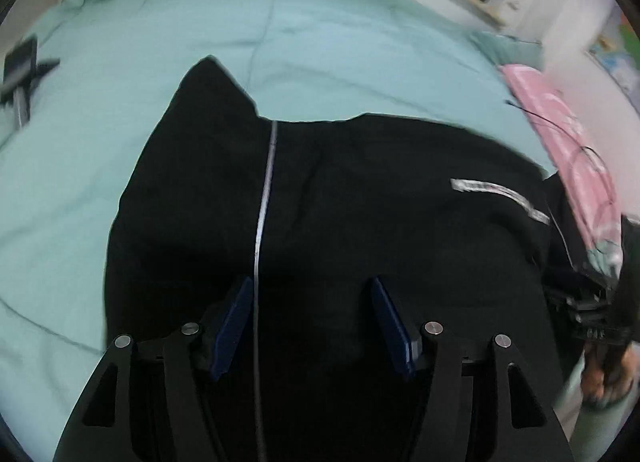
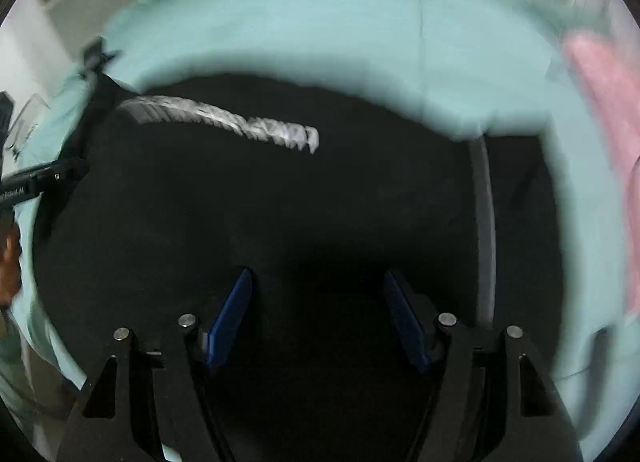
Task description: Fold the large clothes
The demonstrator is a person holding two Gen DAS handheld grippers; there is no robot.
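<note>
A large black garment point(image 1: 360, 190) lies spread on a mint-green bed cover point(image 1: 280, 42). It has a thin silver stripe point(image 1: 266, 182) and a white printed label point(image 1: 496, 194). My left gripper point(image 1: 311, 282) hovers over the garment's near part, open, its blue pads wide apart with only flat cloth below them. The right wrist view is blurred. In it the same black garment point(image 2: 240, 202) fills the middle, with the label point(image 2: 224, 120) at upper left and the stripe point(image 2: 484, 222) at right. My right gripper point(image 2: 318, 273) is open above the dark cloth, and nothing is pinched.
A pink cloth point(image 1: 560, 130) with a thin black cable lies along the bed's right side. The other gripper's body point(image 1: 592, 302) and a hand point(image 1: 604, 374) show at the right edge. A dark phone-like object on a stand point(image 1: 20, 74) sits at far left.
</note>
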